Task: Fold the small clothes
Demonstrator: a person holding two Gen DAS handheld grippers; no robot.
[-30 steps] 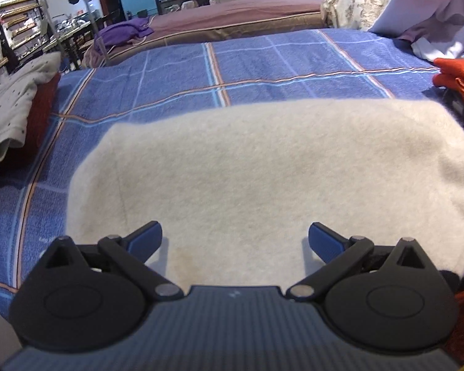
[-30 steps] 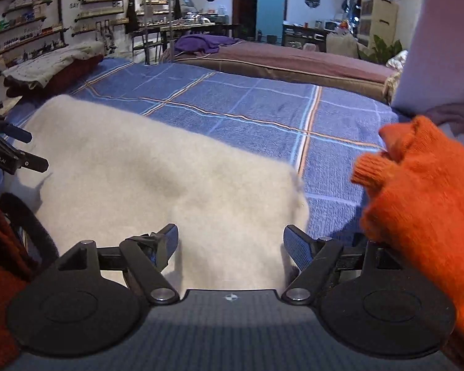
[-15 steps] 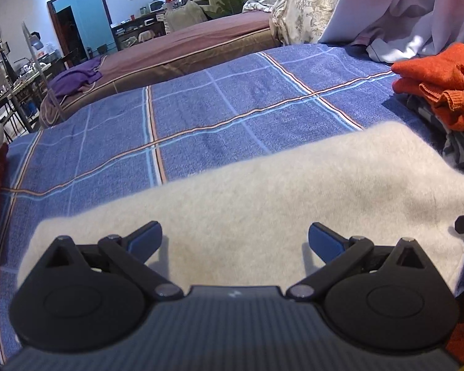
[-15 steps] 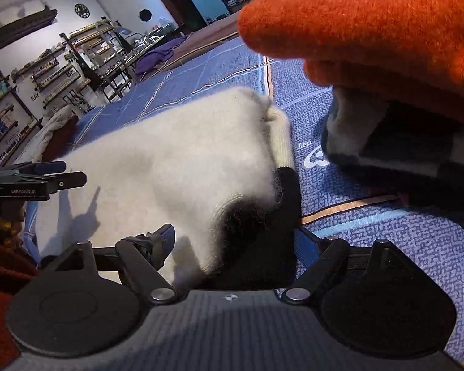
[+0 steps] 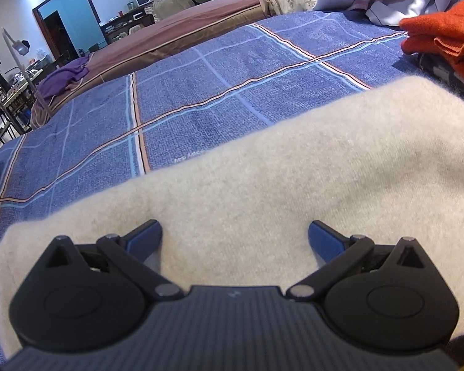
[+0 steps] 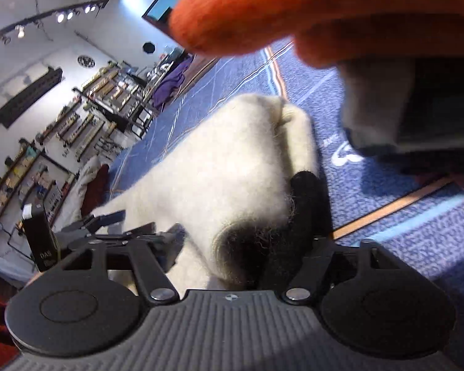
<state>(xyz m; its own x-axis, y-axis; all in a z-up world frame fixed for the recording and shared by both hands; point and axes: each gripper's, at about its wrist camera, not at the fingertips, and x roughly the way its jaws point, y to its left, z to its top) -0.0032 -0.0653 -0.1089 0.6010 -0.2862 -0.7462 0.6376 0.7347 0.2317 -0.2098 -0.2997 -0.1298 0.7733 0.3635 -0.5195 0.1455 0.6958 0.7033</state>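
Our right gripper (image 6: 241, 244) is closing on the cream sweater's (image 5: 263, 191) black-trimmed edge; our left gripper (image 5: 235, 238) hovers released above it on the bed (image 5: 201, 92).

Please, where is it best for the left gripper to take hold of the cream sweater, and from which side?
Probably the near edge of the cream sweater, just in front of the left gripper, coming in low from the near side. The sweater lies flat on the blue blanket, so only an edge offers a lip for the open jaws.
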